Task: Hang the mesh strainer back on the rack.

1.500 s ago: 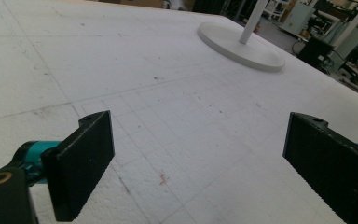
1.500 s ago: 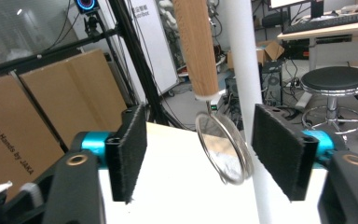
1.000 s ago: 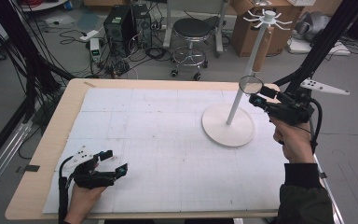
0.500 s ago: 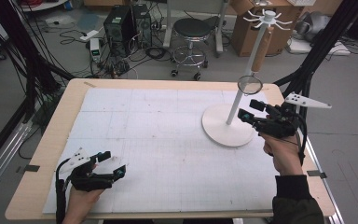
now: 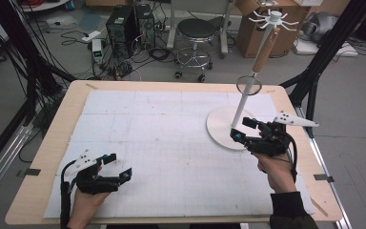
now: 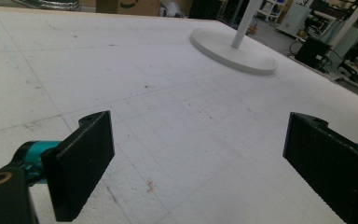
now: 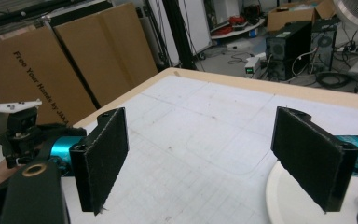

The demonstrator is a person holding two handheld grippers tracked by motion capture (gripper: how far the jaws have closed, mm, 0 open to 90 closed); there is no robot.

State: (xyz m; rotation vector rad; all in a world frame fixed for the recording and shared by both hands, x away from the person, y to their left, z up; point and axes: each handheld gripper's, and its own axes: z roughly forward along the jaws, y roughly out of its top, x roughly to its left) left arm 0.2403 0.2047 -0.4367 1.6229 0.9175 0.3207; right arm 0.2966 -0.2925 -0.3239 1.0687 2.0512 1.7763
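Observation:
A white stand (image 5: 224, 126) with a round base and a thin pole rises at the right of the white foam sheet (image 5: 162, 129). A strainer (image 5: 249, 86) with a mesh ring and a wooden handle hangs from the hook rack at the stand's top. My right gripper (image 5: 242, 130) hovers low beside the near right edge of the base. Its jaws have just been opening and stand wide with nothing between them (image 7: 198, 158). My left gripper (image 5: 120, 166) rests open and empty at the sheet's near left corner (image 6: 196, 158). The base (image 6: 235, 51) lies far ahead of it.
The wooden table edge (image 5: 38, 157) frames the sheet. Black frame poles (image 5: 314, 76) stand close at the table's right and left. A stool (image 5: 198, 33), computer towers (image 5: 128, 24), cables and cardboard boxes (image 5: 248, 28) are on the floor beyond.
My right gripper has come down from the strainer's ring, toward me, to beside the stand's base. The strainer stays hanging. The left hand has not moved.

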